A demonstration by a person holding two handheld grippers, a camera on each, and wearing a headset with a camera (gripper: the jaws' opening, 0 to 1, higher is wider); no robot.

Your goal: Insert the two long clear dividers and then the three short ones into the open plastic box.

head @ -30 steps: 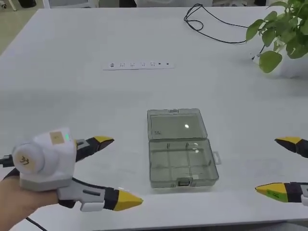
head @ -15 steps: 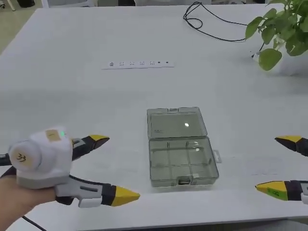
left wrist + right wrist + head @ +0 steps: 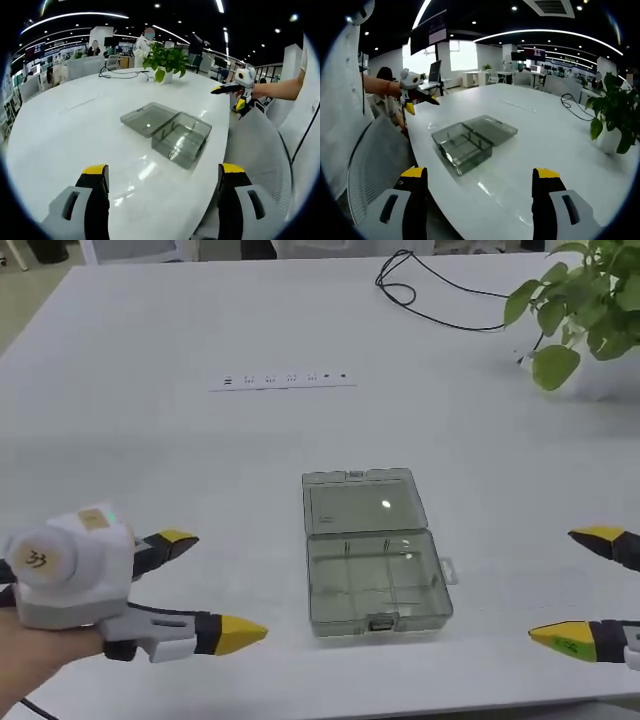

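Plastic box: the plastic box [image 3: 378, 585] lies open and flat on the counter [image 3: 150, 450], close to its near edge. The lid [image 3: 362, 502] is folded back away from the person, which leaves the tray mouth facing up for access from above.
Dividers: faint clear dividers [image 3: 386, 562] stand inside the tray as a grid. Their number is too hard to tell, but insertion looks done or nearly so.
Left hand-held gripper: the left hand-held gripper [image 3: 212, 585] has its jaws spread wide and holds nothing. It hovers well left of the box, pointing toward it.
Right hand-held gripper: the right hand-held gripper [image 3: 578, 586] has its jaws spread and is empty. It is well apart from the box on the right.
Why held so: the two flank the box without touching it, likely a rest pose that keeps the tray unobstructed.
Open room: bare counter lies on both sides of the box and beyond the lid.
Edges: the near rim is close below both grippers.
Far items: a power strip [image 3: 282, 380], a cable [image 3: 440, 302] and a potted plant [image 3: 585, 300] sit well clear.
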